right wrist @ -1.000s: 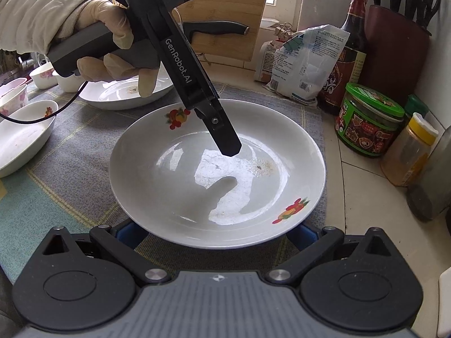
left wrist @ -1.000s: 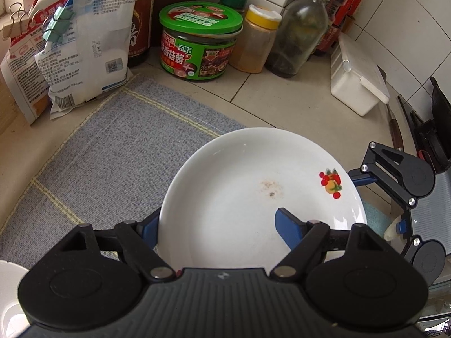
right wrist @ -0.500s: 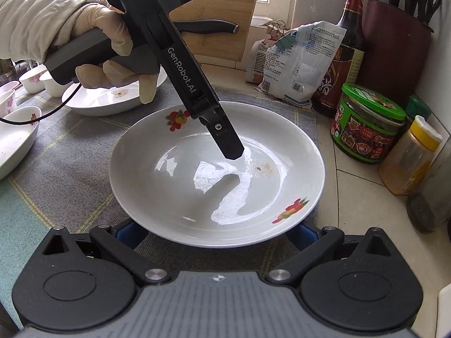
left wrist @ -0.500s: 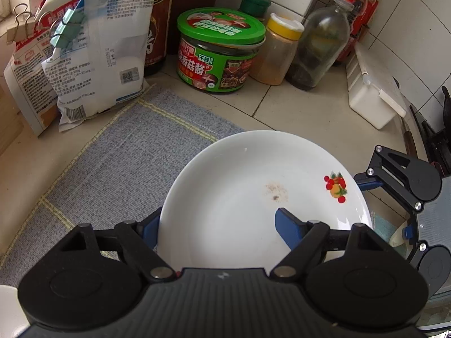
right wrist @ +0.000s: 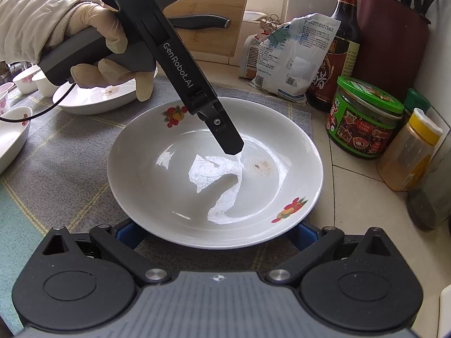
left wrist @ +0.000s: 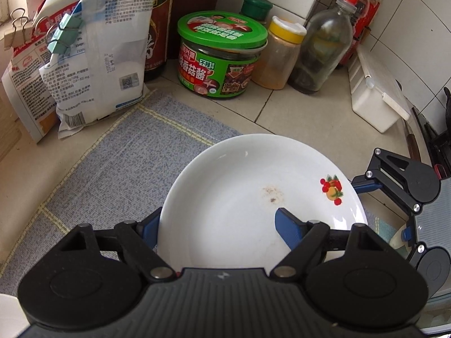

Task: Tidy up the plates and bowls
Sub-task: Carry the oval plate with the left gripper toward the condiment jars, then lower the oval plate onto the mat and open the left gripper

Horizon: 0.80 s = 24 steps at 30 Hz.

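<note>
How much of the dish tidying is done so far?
Hardly any looks done: the dishes in view lie spread out, not stacked. In hand is the fruit-print plate on the grey mat. The left gripper has its open jaws across the plate's rim, and the right gripper sits open at its near edge; neither squeezes it. Left to sort: the other plate and the small bowls behind.

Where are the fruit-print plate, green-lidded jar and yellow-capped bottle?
fruit-print plate (right wrist: 157,186): right wrist view, bare inner floor.
green-lidded jar (left wrist: 222,26): left wrist view, middle of the lid.
yellow-capped bottle (left wrist: 277,62): left wrist view, orange body.
</note>
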Tool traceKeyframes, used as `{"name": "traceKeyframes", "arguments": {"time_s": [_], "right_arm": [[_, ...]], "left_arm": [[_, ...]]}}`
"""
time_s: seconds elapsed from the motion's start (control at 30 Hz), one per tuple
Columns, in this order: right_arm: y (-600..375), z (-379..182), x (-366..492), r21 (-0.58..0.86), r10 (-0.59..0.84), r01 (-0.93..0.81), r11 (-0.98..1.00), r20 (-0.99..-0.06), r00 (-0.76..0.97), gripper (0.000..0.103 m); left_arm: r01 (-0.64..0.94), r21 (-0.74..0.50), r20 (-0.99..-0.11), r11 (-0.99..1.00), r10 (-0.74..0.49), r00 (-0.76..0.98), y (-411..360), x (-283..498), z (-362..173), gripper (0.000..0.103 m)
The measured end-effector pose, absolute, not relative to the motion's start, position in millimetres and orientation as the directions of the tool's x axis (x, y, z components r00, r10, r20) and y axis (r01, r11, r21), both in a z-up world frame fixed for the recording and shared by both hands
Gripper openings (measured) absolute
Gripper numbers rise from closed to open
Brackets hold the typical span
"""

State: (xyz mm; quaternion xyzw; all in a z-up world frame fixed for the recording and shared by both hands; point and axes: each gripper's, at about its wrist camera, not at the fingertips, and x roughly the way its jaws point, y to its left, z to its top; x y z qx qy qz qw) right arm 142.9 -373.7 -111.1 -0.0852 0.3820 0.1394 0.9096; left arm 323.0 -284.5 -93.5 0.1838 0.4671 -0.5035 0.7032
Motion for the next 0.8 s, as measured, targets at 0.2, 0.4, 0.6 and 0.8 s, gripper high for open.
{"name": "traceKeyframes", "arguments": {"time_s": [0.2, 0.4, 0.6, 0.8], "right_arm": [[-373, -110, 140, -0.057, 0.178, -0.313, 0.948, -0.719, 0.671, 0.103], [-374, -106, 131, -0.057, 0.17, -0.297, 0.953, -0.71, 0.683, 0.103], [-372, -100, 124, -0.054, 0.158, -0.273, 0.96, -0.702, 0.694, 0.103], [-366, -92, 111, -0.067, 0.127, -0.241, 0.968, -0.699, 0.704, 0.103]], "left_arm": [[0.879, -0.189, -0.845, 0.437, -0.528, 0.081, -282, 319, -91, 0.088], [0.877, -0.158, -0.836, 0.454, -0.534, 0.126, -273, 315, -79, 0.088], [0.868, -0.145, -0.825, 0.475, -0.542, 0.159, -261, 306, -63, 0.089], [0.854, -0.129, -0.806, 0.504, -0.556, 0.206, -245, 285, -41, 0.089]]}}
